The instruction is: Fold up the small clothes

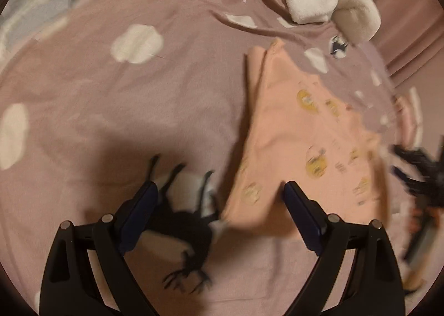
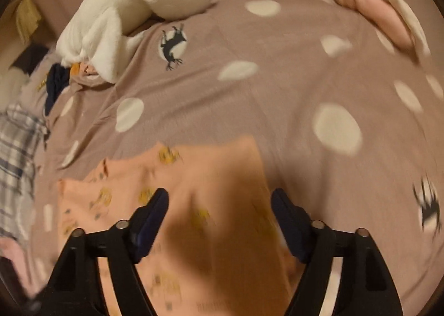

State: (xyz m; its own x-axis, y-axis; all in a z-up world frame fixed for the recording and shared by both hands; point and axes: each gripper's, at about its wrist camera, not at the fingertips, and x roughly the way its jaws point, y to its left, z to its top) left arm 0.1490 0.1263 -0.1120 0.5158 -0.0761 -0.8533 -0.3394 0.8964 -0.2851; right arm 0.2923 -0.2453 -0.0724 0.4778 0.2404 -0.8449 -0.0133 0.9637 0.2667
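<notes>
The peach printed cotton garment [image 2: 211,205] lies lengthwise directly under the spread, empty right claw [image 2: 219,221]; the left claw [image 1: 219,199] (also spread) straddles its edge.

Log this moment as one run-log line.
task: fold small clothes | left gripper: open, empty | right gripper: open over peach garment | bedspread: garment lying partly folded

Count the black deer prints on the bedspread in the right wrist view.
2. One deer print lies far off beside the white plush toy; another deer print sits blurred at the right edge. The peach garment may hide more.
</notes>
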